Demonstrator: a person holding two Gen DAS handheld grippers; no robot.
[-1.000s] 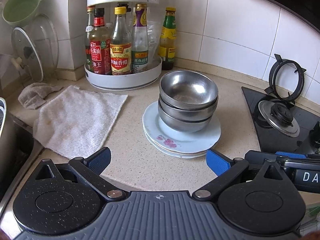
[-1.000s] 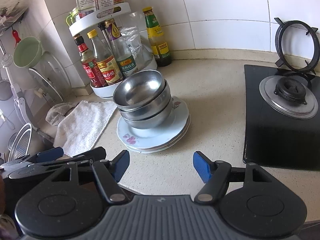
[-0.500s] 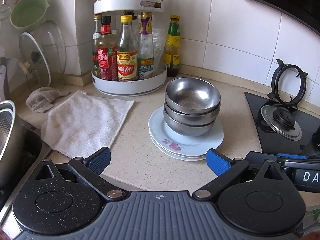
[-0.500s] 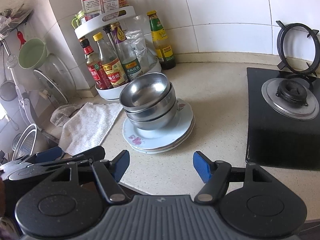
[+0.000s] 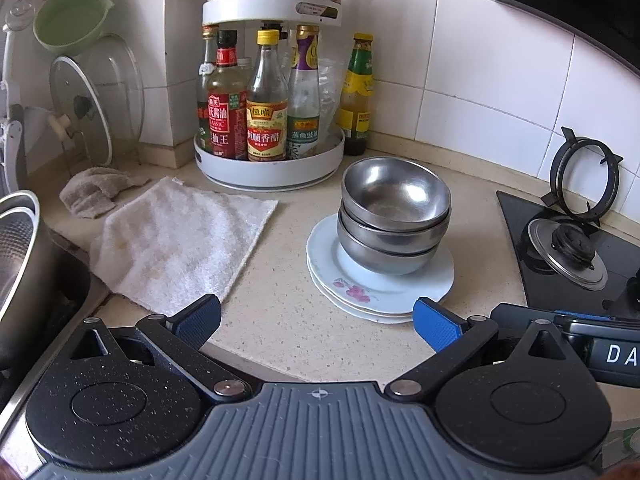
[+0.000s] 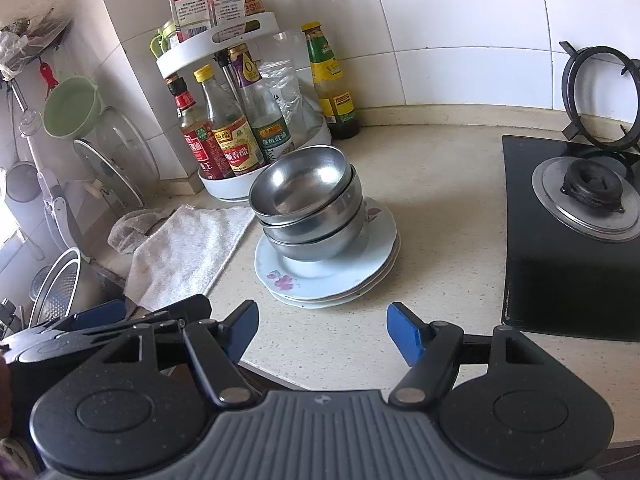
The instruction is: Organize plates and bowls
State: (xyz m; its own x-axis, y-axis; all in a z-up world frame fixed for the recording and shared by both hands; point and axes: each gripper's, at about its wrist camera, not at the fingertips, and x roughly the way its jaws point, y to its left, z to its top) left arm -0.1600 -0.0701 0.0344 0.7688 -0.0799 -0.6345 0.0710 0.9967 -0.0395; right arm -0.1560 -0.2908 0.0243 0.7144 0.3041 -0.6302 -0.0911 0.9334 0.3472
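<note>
Three steel bowls [image 5: 394, 216] [image 6: 308, 208] sit nested on a stack of white plates [image 5: 380, 290] [image 6: 320, 284] with a pink flower print, in the middle of the counter. My left gripper [image 5: 316, 320] hangs open over the counter's front edge, short of the plates, nothing between its blue pads. My right gripper [image 6: 322, 330] is also open and empty, just in front of the plate stack. Each gripper shows at the side of the other's view: the right one [image 5: 568, 332] at the left view's right edge, the left one [image 6: 100, 320] at the right view's lower left.
A white towel [image 5: 176, 240] and a grey rag [image 5: 96, 192] lie left of the plates. Behind stands a two-tier rack of sauce bottles [image 5: 268, 120], with a green-labelled bottle [image 5: 358, 96] beside it. A black gas hob [image 5: 576, 240] is on the right, a sink with a steel colander [image 5: 20, 248] on the left.
Both views have drawn back and tilted up a little, so the bowls and plates sit slightly lower and farther in the frame. Both grippers stay open and empty.
</note>
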